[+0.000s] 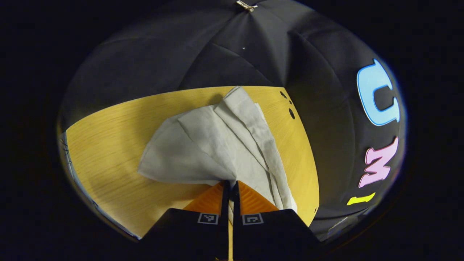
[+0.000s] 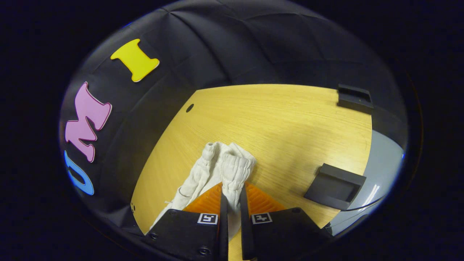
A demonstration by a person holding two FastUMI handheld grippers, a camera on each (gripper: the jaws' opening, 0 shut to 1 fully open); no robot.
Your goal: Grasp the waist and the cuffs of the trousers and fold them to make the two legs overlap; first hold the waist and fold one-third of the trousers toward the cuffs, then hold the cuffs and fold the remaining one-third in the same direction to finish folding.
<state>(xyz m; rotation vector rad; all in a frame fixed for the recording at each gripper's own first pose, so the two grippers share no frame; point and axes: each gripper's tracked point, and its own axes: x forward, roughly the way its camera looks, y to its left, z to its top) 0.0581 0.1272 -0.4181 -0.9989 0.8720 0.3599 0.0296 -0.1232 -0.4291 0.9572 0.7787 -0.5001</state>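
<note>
Both views look down close; they share the wooden table [image 1: 108, 145].

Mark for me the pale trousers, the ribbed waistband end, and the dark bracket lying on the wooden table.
Pale fabric trousers [image 1: 203, 145], left gripper view: flat middle of the cloth.
Ribbed waistband end [image 2: 235, 167], right gripper view: gathered elastic part.
Dark bracket [image 2: 335, 185], right gripper view: its top face.
</note>
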